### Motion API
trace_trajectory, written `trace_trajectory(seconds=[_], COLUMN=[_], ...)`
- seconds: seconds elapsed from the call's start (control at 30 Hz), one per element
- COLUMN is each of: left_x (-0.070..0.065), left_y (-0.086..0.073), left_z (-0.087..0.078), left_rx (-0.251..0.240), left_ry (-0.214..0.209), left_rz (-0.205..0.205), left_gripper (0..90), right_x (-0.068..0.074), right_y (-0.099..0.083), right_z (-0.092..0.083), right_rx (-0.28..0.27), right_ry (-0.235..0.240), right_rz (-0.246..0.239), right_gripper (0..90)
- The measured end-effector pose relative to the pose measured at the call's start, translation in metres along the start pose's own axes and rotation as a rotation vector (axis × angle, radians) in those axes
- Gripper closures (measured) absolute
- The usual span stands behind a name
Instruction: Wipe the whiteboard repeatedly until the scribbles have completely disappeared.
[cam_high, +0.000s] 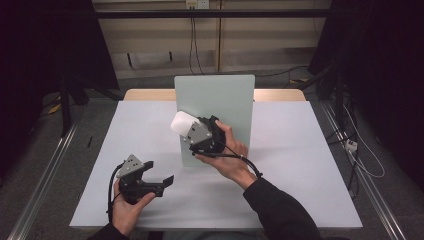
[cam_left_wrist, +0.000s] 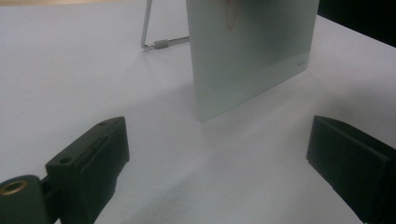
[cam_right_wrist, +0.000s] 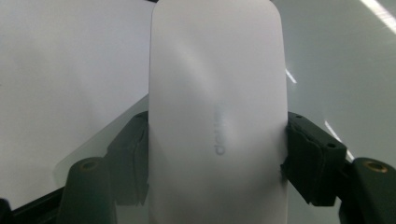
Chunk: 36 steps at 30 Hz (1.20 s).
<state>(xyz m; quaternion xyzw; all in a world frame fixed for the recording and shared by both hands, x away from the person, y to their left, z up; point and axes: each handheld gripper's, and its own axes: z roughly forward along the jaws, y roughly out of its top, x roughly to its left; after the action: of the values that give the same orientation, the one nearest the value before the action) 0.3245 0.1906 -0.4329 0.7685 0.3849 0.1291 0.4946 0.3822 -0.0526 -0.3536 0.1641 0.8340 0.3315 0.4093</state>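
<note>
White table; eraser logo unreadable

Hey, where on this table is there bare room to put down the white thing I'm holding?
Widest free patch: the table right of the upright panel, out to its right edge. The far-left stretch, between the panel and the left edge, is bare too. It is crowded in front of the panel, where the right gripper holds the white eraser, and near-left around the left gripper.
</note>
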Motion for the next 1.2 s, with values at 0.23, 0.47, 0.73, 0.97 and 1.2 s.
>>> trace_trajectory(seconds=[0.23,0.47,0.73,0.97,1.2], left_x=[0.000,0.000,0.001,0.000,0.001], left_y=[0.000,0.000,0.000,0.000,0.000], left_z=[0.000,0.000,0.000,0.000,-0.001], left_rx=[0.000,0.000,-0.006,-0.001,-0.007], left_ry=[0.000,0.002,0.002,0.002,0.000], left_rz=[0.000,-0.001,-0.010,-0.003,-0.009], left_gripper=[5.6,5.6,5.6,5.6,5.6], right_x=[-0.027,-0.002,0.034,0.029,0.004], right_y=[0.007,-0.004,-0.019,-0.014,0.002], right_z=[-0.008,-0.002,0.008,0.007,0.002], right_rx=[-0.036,-0.007,0.037,0.027,0.000], right_ry=[-0.060,-0.025,0.070,0.062,-0.006], right_rz=[0.045,0.005,-0.035,-0.017,0.027], right_gripper=[31.6,31.6,31.6,31.6,31.6])
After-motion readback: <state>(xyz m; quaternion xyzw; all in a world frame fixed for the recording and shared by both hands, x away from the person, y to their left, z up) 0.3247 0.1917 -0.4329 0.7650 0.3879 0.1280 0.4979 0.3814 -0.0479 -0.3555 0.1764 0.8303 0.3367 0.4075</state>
